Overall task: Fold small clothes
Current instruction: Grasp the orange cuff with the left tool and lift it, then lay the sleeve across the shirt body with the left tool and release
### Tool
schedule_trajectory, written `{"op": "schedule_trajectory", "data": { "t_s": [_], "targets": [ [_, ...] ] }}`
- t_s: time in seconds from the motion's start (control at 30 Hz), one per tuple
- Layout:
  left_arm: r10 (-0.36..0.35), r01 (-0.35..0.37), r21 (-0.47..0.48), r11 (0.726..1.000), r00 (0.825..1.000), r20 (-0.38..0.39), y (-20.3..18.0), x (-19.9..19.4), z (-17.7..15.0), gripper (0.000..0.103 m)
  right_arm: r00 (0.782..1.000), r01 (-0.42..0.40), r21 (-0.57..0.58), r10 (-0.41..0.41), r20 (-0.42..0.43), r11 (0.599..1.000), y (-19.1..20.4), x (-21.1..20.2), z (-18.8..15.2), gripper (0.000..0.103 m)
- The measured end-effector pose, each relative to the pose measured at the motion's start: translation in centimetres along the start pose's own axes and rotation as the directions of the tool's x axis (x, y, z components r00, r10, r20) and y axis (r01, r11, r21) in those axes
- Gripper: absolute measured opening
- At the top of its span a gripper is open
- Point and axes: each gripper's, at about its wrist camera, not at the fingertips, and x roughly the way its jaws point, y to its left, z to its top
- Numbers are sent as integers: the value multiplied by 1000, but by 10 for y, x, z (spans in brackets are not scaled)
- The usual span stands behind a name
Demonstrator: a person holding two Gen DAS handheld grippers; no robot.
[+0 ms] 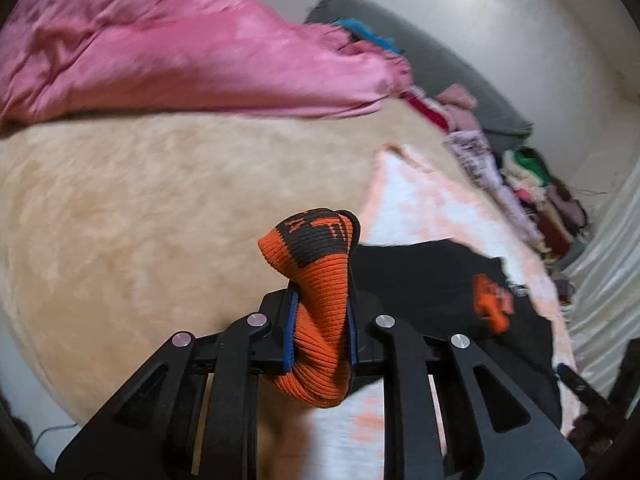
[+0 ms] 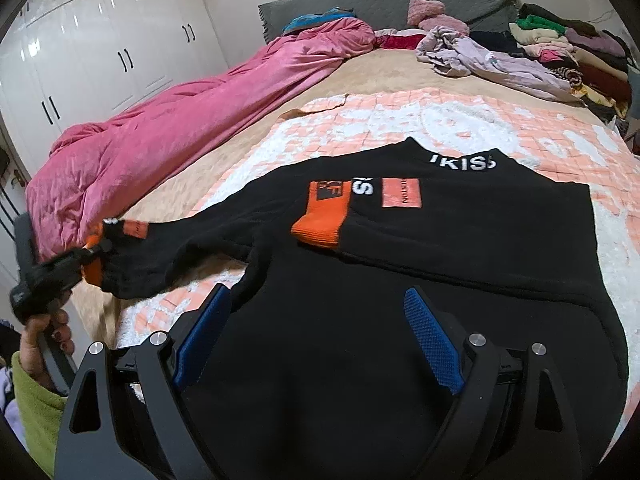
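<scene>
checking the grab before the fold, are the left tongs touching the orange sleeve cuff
Touching. The left wrist view shows the left tongs shut on the orange cuff, with the ribbed knit pinched between both blue pads.

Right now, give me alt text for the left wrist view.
The left tongs are shut on the orange ribbed cuff of a black sweatshirt, above a beige bed with a pink quilt behind.

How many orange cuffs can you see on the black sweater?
2: one orange cuff lies folded across the black sweater chest; the other cuff is pinched in the left gripper jaws off its left side.
</scene>
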Motion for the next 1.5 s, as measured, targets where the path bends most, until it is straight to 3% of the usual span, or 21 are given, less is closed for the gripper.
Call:
{"op": "schedule_trajectory", "data": {
  "t_s": [0.17,0.33,0.67,0.97,1.17,1.23,1.3,1.37,1.5],
  "targets": [
    [-103,100,79,992,994,43,-58,-20,5,11,1000,17,45,-17,12,999,-22,-7,-3,88],
    [-171,168,168,971,985,6,-115,-16,-2,11,999,29,92,-31,20,995,-44,-13,-9,88],
    [-210,243,294,924,968,-138,-199,24,-37,11,998,42,177,-51,48,983,-86,-30,-17,88],
    [-177,270,381,884,949,-262,-241,68,-79,12,994,83,246,-98,53,966,-124,-41,-25,88],
    [-206,345,376,860,908,-364,-249,94,-109,24,992,104,272,-120,42,957,-138,-39,-26,88],
    [-236,377,356,855,894,-380,-249,94,-110,33,991,111,274,-127,39,955,-140,-38,-26,88],
    [-285,410,319,854,883,-373,-244,90,-105,36,991,115,277,-130,35,954,-141,-35,-26,88],
    [-295,400,306,864,895,-336,-239,86,-95,36,992,111,272,-121,21,956,-138,-29,-26,88],
    [-180,229,304,925,967,-179,-216,85,-63,38,997,73,233,-74,-5,970,-120,-14,-24,88]
  ]
}}
